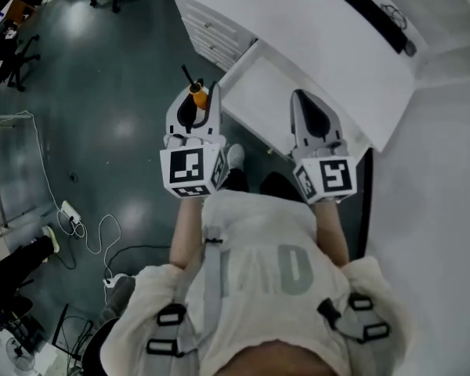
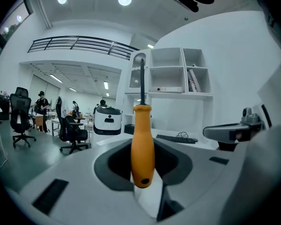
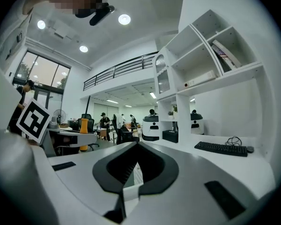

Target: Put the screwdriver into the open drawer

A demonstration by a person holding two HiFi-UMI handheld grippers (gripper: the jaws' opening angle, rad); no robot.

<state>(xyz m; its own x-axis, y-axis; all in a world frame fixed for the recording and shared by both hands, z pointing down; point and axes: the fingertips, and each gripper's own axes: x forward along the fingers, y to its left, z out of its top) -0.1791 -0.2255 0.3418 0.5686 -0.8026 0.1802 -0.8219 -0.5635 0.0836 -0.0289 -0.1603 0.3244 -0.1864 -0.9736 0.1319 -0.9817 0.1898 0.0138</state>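
Your left gripper (image 1: 194, 108) is clenched on the orange handle of the screwdriver (image 2: 143, 144). The tool stands upright across the jaws, with the handle low between the pads and the dark shaft rising above them. The open drawer (image 1: 270, 104) lies ahead of that gripper and off to its right, close by. Its white floor shows just past the jaw tips on that side. Your right gripper (image 1: 301, 100) hangs over the drawer's near edge with its jaws together and nothing between them, so it is the nearer of the two but has no part in this.

The move looks like a short carry forward and to the right. The upright axis will probably have to be tipped flat along the drawer before you let go.
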